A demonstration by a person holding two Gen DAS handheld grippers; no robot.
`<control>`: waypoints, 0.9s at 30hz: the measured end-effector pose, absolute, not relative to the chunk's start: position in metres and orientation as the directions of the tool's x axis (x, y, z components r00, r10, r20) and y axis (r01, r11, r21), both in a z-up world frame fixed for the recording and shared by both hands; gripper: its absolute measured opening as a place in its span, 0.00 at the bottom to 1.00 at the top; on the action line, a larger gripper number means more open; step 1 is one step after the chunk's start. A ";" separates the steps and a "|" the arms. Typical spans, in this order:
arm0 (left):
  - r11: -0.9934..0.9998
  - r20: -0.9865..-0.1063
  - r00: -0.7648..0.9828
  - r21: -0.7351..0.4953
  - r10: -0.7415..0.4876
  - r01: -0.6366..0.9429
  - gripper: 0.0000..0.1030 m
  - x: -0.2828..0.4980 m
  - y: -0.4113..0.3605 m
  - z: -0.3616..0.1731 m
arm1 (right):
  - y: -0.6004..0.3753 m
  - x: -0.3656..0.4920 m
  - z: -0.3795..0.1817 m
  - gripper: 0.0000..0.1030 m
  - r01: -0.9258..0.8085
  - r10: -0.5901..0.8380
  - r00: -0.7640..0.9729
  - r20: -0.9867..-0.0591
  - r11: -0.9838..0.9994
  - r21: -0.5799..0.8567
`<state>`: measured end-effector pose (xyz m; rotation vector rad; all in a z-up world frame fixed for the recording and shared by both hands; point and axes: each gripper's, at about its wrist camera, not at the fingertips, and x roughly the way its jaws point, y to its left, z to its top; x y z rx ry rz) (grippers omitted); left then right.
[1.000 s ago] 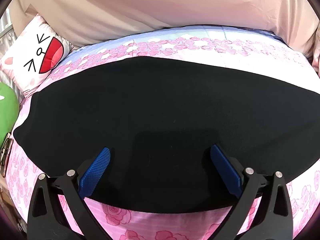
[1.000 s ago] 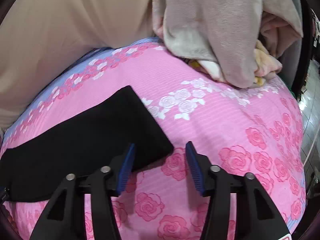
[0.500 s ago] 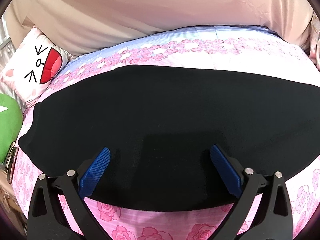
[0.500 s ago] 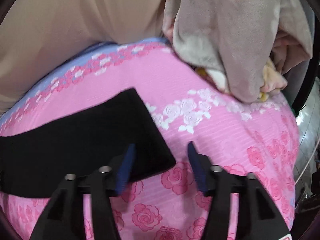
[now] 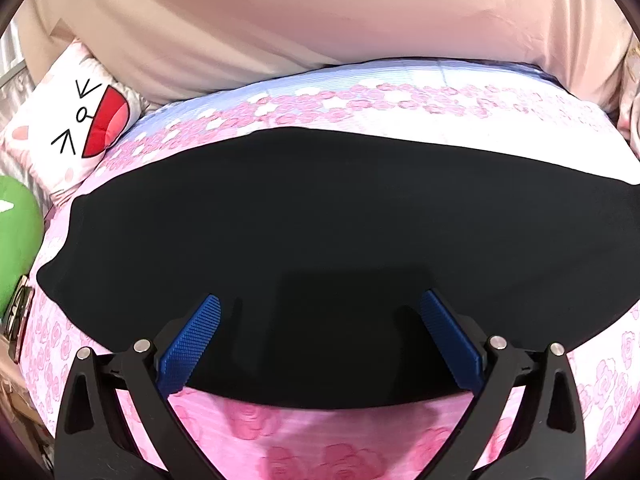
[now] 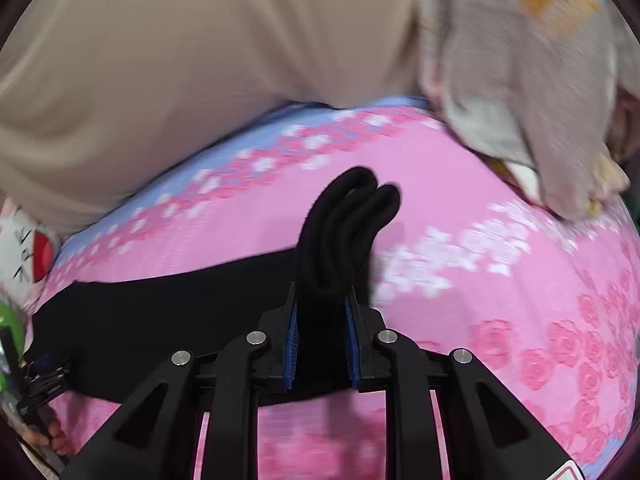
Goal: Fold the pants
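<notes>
Black pants [image 5: 320, 240] lie flat across the pink rose bedsheet [image 5: 320, 444]. My left gripper [image 5: 320, 298] hovers open over their near edge, blue pads wide apart and nothing between them. In the right wrist view the right gripper [image 6: 322, 296] is closing its jaws on the pants' right end. That end stands up between the blue pads as a bunched, doubled fold [image 6: 352, 216], raised off the sheet. The rest of the pants [image 6: 160, 312] stretches flat to the left.
A white cartoon-face pillow [image 5: 72, 120] and a green plush [image 5: 16, 232] lie at the bed's left end. Beige cloth [image 5: 320, 20] runs along the far side. A grey and pink blanket heap [image 6: 520, 80] sits at the far right.
The right gripper moved left onto the pants' end, closed on it and lifted it, so the fabric now stands bunched between the pads. The left gripper stayed open and nearly still.
</notes>
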<state>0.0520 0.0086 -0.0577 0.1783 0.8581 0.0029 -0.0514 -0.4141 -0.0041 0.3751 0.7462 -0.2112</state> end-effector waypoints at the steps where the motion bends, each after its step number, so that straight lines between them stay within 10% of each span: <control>1: 0.986 -0.753 0.654 0.152 0.073 0.065 0.96 0.052 0.013 -0.057 | -0.394 -0.044 0.004 0.18 0.275 -0.028 0.729 -0.684 0.927 0.255; 19: 0.995 -0.768 0.633 0.062 0.097 -0.076 0.96 0.047 0.139 -0.069 | -0.093 0.082 -0.004 0.19 -0.211 0.279 0.611 -0.741 0.959 0.188; 27: 0.994 -0.782 0.622 -0.042 0.028 -0.098 0.96 0.047 0.169 -0.074 | -0.066 0.062 -0.037 0.44 -0.282 0.262 0.565 -0.783 0.953 0.115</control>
